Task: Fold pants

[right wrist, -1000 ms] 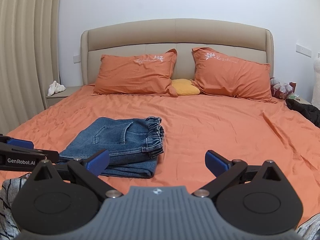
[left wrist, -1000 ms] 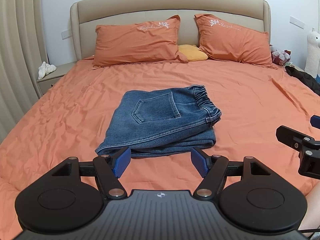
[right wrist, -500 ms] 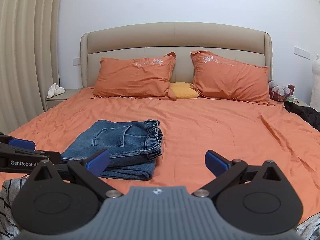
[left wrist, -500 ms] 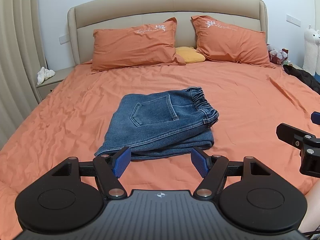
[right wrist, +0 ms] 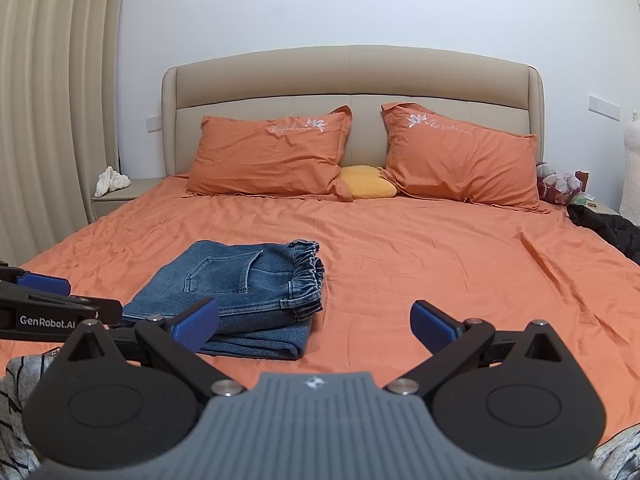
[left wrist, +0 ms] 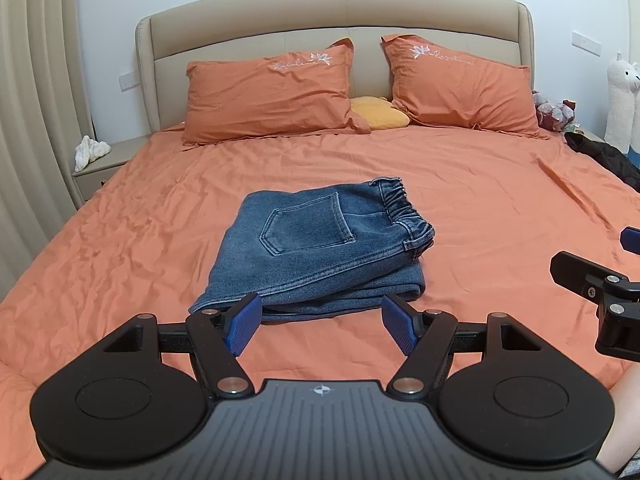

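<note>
The blue denim pants (left wrist: 320,252) are seen folded into a compact, layered stack — back pocket uppermost, elastic waistband turned toward the bed's right edge. They are laid flat on the orange bed sheet (left wrist: 500,208) — nearer the foot than the pillows, left of centre.

The folded jeans (left wrist: 320,248) lie in a compact stack on the orange sheet (left wrist: 140,240), back pocket up, the elastic waistband on their right side. Just nearer than the jeans, the left gripper (left wrist: 322,322) hovers with its blue pads spread wide and nothing between them. Right of the jeans, at the frame edge, part of the right gripper (left wrist: 600,284) shows. Beyond the jeans, two orange pillows (left wrist: 272,96) lean on the beige headboard (left wrist: 332,12) with a yellow cushion (left wrist: 380,114) between them. Far left of the jeans stands a nightstand (left wrist: 108,164).
</note>
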The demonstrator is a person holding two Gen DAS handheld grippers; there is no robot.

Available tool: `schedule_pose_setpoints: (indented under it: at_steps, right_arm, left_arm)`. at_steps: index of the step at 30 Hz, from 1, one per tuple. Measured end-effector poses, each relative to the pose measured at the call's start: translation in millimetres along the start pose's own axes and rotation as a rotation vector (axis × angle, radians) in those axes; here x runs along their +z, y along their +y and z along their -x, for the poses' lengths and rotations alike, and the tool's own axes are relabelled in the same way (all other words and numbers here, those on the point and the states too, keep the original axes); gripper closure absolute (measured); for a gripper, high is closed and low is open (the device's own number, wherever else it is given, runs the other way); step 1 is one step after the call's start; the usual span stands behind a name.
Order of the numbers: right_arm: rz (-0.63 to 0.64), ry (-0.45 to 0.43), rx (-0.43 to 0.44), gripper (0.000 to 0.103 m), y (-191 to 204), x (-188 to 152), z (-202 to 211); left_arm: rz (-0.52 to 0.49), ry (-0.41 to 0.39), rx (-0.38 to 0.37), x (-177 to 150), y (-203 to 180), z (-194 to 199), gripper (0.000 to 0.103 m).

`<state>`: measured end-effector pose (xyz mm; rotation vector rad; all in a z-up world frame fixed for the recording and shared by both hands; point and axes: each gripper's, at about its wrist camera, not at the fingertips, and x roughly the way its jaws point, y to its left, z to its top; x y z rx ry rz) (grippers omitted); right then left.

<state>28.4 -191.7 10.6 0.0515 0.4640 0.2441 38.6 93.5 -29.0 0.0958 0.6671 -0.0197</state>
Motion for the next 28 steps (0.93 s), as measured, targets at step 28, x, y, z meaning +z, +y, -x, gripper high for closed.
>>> schedule_pose_setpoints:
  at_steps: [28]
  right_arm:
    - [-0.017, -0.006, -0.003, 0.005, -2.8, 2.2, 6.5]
  left_arm:
    - [-0.019, -0.015, -0.011, 7.6, -7.7, 9.5, 0.023]
